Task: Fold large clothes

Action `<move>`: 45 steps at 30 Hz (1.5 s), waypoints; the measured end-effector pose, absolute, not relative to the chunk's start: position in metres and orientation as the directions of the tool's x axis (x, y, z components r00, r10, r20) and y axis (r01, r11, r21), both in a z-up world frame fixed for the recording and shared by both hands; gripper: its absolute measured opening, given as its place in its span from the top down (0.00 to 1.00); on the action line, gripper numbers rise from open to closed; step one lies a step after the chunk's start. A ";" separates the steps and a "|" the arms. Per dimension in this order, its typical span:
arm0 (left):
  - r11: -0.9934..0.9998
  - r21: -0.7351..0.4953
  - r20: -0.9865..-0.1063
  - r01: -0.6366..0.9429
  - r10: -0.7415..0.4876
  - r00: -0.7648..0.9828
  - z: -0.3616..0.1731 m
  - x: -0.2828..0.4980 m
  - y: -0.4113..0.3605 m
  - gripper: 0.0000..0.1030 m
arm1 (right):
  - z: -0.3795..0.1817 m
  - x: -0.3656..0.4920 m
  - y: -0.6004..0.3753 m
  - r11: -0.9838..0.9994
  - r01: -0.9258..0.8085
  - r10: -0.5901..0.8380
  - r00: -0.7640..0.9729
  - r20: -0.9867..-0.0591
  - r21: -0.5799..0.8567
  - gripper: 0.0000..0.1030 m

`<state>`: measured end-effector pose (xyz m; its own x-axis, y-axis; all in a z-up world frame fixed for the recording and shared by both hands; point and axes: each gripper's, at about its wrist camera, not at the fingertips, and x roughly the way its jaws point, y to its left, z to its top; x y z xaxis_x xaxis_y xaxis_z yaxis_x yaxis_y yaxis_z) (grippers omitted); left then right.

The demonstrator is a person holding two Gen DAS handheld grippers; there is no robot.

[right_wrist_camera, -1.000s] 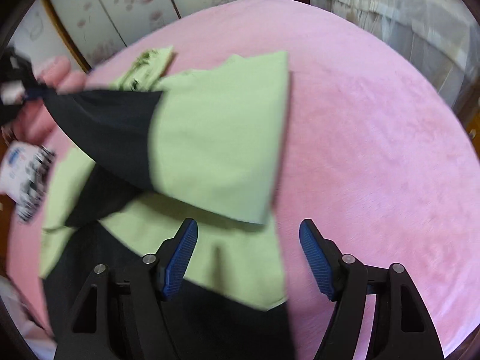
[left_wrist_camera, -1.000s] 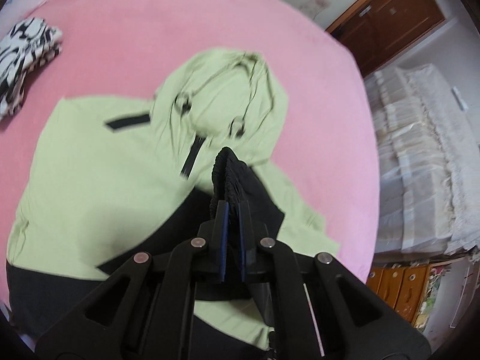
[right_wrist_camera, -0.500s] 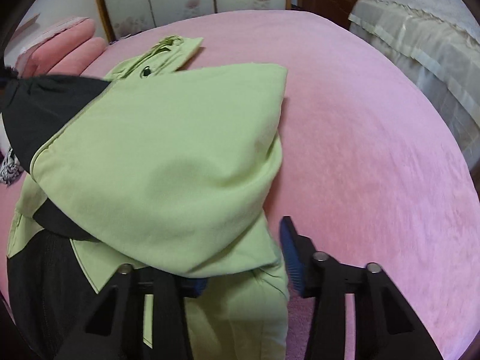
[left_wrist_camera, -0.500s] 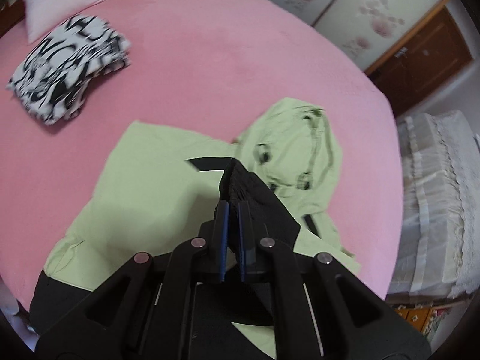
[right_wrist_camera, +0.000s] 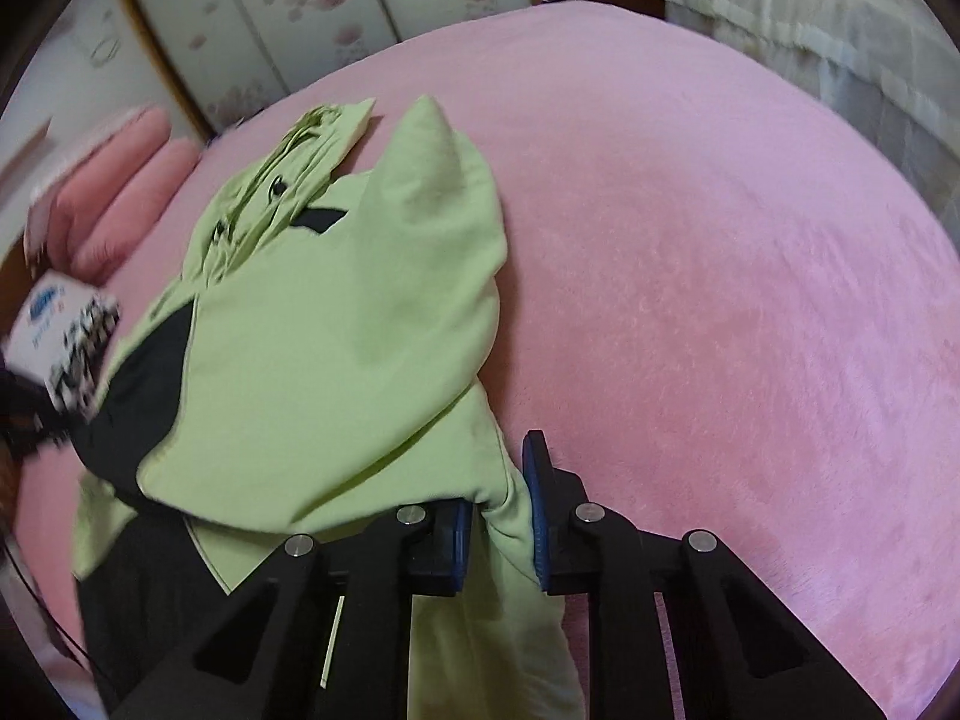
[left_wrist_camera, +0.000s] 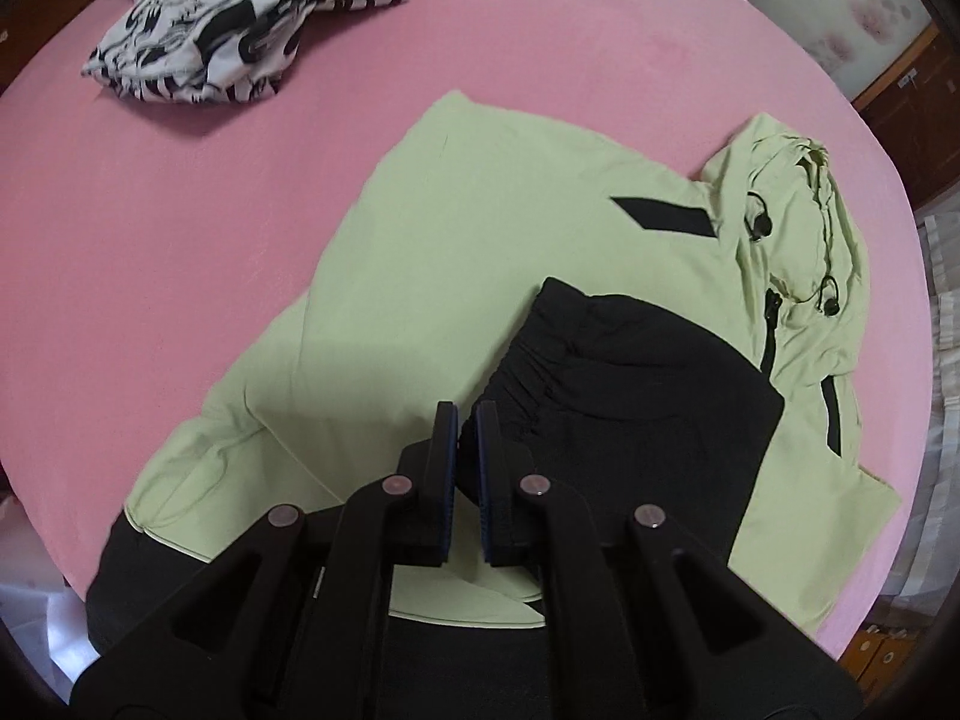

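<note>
On the left of the left wrist view, a folded black-and-white patterned cloth point(left_wrist_camera: 240, 36) lies on the soft pink bedspread point(left_wrist_camera: 150, 252), well apart from the jacket point(left_wrist_camera: 456, 252). The jacket is spread flat, smooth pale green in the body with black panels, a black chest strip and a crumpled hood point(left_wrist_camera: 804, 228) with cord toggles at the far right. Its black sleeve point(left_wrist_camera: 636, 396), gathered into elastic ridges at the cuff, lies folded across the green front. The left gripper point(left_wrist_camera: 467, 420) has its blue-padded fingers clenched together; the cuff's ruched edge sits just at the tips, but whether cloth is pinched there cannot be told.

In the right wrist view, the left edge is blurred. The green sleeve point(right_wrist_camera: 336, 360) lies draped in a rounded fold over the body. The right gripper point(right_wrist_camera: 501, 516) has just been closing, and a bunched ridge of green fabric stands between its blue pads point(right_wrist_camera: 537, 516), grasped. To the right stretches bare, plush pink bedspread point(right_wrist_camera: 750, 300).
</note>
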<state>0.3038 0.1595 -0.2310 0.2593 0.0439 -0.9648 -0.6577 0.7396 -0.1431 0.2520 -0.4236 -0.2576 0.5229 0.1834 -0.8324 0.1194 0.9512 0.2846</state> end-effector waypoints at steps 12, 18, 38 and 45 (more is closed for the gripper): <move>0.810 -0.152 -0.970 -0.566 -0.011 0.245 -0.227 0.321 0.164 1.00 | -0.262 0.257 -0.436 0.900 0.240 0.213 0.486 -0.848 0.364 0.85; 0.860 -0.213 -0.967 -0.463 -0.119 0.225 -0.237 0.328 0.137 1.00 | -0.262 0.257 -0.436 0.899 0.247 0.222 0.456 -0.862 0.362 0.85; 0.932 -0.198 -0.975 -0.304 -0.156 0.157 -0.285 0.394 0.147 0.49 | -0.263 0.257 -0.423 0.968 0.123 0.152 0.399 -0.904 0.217 0.84; 0.977 -0.107 -0.978 -0.184 -0.070 0.198 -0.268 0.404 0.122 0.78 | -0.264 0.263 -0.420 0.963 0.180 0.116 0.399 -0.910 0.201 0.84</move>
<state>0.4041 0.1221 -0.2677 0.1976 -0.0700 -0.9778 -0.1836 0.9771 -0.1070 0.2628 -0.4204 -0.2643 0.3985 0.1158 -0.9098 0.1801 0.9628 0.2014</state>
